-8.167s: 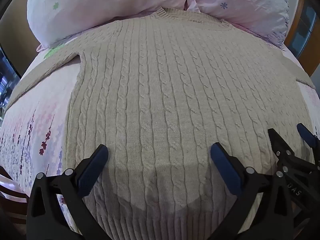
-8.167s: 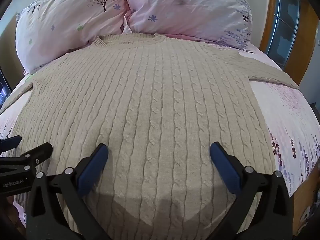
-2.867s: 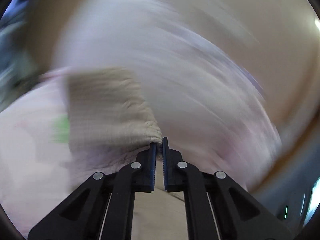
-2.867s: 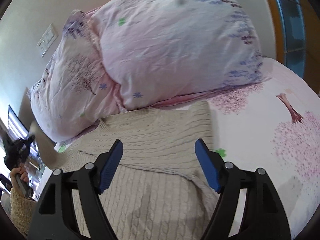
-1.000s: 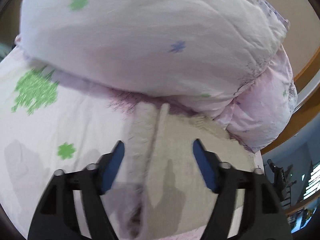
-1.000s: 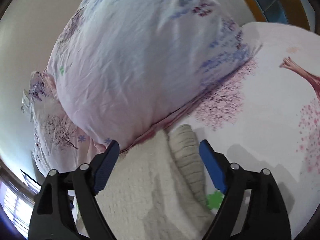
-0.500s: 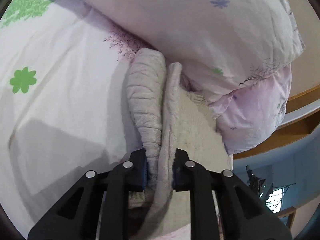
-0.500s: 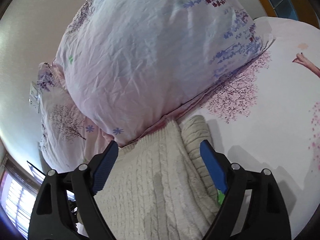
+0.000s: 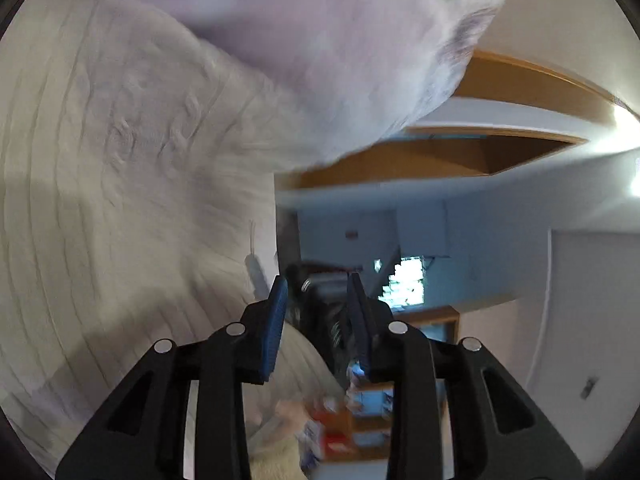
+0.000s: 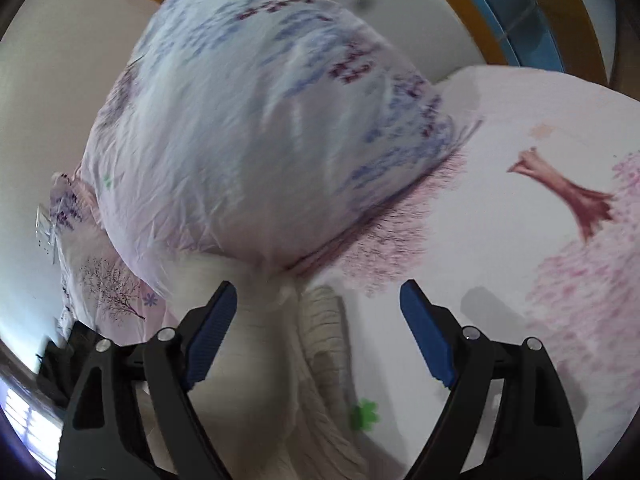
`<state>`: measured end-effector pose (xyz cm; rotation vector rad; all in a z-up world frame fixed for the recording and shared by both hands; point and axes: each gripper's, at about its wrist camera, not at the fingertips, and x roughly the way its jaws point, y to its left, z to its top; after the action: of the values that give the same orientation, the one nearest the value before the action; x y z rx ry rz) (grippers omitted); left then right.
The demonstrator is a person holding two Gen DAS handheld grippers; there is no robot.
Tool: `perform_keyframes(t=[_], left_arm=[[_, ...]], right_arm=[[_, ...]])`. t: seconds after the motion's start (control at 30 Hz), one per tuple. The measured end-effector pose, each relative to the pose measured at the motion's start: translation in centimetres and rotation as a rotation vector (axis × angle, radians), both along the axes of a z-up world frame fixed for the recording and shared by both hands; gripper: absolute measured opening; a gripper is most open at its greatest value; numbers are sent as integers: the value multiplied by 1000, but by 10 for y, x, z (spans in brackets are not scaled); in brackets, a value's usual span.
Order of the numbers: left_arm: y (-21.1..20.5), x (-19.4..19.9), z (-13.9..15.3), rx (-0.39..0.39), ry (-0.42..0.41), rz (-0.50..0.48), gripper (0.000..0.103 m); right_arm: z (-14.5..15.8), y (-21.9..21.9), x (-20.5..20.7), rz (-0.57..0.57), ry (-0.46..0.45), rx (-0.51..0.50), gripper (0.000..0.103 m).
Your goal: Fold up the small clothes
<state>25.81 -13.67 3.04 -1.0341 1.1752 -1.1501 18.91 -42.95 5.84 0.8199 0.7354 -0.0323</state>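
A beige cable-knit sweater (image 9: 132,184) fills the left of the blurred left wrist view. My left gripper (image 9: 316,312) is partly open, with nothing between its blue pads; it points past the sweater's edge toward the room. In the right wrist view the sweater (image 10: 320,344) lies on the bed below the pillow, its folded ribbed edge between my fingers' line. My right gripper (image 10: 318,332) is wide open and empty just above that folded edge.
A large floral pillow (image 10: 256,140) lies close ahead of the right gripper; it also shows in the left wrist view (image 9: 340,40). The pink printed bedsheet (image 10: 520,240) spreads to the right. A wooden frame (image 9: 500,80) and room furniture (image 9: 360,440) lie beyond the bed.
My left gripper, shut on the sweater's folded shoulder half a second ago, has opened, let go and swung right toward the room. My right gripper stays open and has dropped closer to the fold.
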Motion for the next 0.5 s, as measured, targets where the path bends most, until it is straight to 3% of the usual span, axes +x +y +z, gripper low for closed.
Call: perform_keyframes(t=[0.03, 0.07, 0.1, 0.13, 0.23, 0.37, 0.43, 0.47, 0.5], left_arm=[[10, -5, 6, 46, -66, 16, 32], [27, -9, 12, 111, -141, 64, 44], [46, -12, 15, 180, -184, 128, 59], [62, -15, 15, 243, -201, 186, 63], [91, -12, -1, 409, -177, 269, 64], [91, -10, -22, 547, -116, 261, 70], [81, -13, -28, 565, -110, 230, 76], [74, -11, -32, 577, -109, 218, 79], [68, -12, -34, 582, -116, 217, 84]], right_arm=[[1, -6, 0, 17, 21, 9, 89], [1, -13, 2, 42, 55, 30, 98], [-2, -18, 5, 68, 76, 65, 100], [-6, -22, 9, 103, 95, 112, 100], [-23, -12, 31, 251, 172, 252, 100], [-43, 23, 59, 373, 301, 220, 100], [-48, 35, 64, 408, 315, 210, 99], [-47, 41, 65, 423, 302, 195, 96], [-48, 44, 66, 430, 300, 200, 84]])
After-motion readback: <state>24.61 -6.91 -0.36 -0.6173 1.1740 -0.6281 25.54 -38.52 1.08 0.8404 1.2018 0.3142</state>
